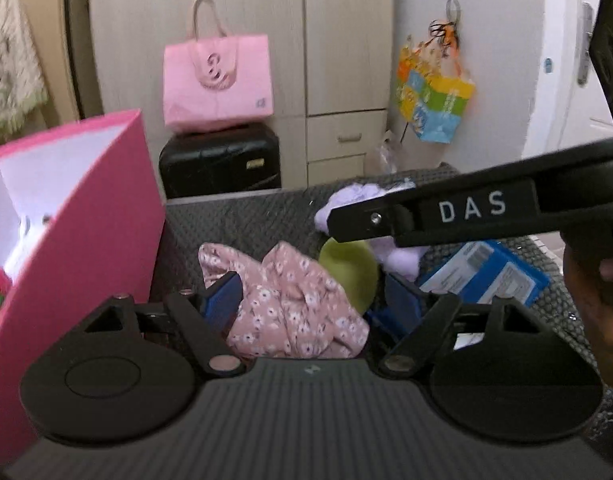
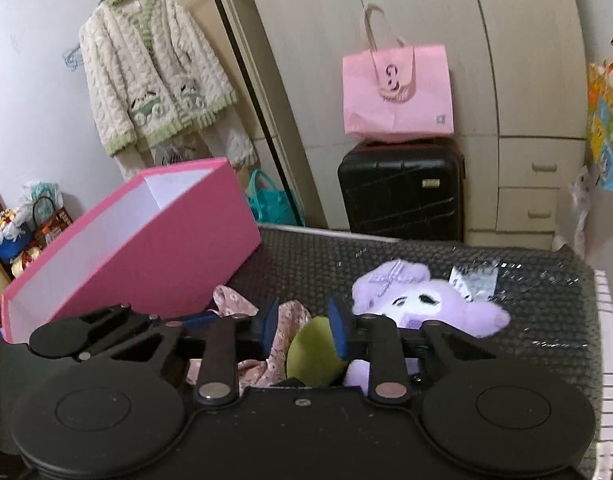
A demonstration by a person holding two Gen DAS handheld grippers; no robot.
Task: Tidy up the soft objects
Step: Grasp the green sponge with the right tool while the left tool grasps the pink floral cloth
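The flowered cloth (image 1: 294, 304) lies crumpled on the dark mat (image 2: 386, 256), just in front of the pink box (image 2: 154, 240), which is propped at a tilt with its open side turned up, presumably so that soft things can be dropped in. The left gripper (image 1: 312, 300) is lowered over the cloth with its jaws spread to either side of it. The far pad is seen clear of the fabric, so nothing is clamped yet, and the pose is judged to be a setup for a pinch. The right gripper (image 2: 304, 324) is drawn in to a narrow gap above the green round pad (image 2: 314, 352) and beside the purple plush toy (image 2: 426, 300). Nothing can be made out pinched between its pads (cloth and green pad show through the gap from below). A blue packet (image 1: 486, 276) is left at the mat's right side, apart from the soft pile.
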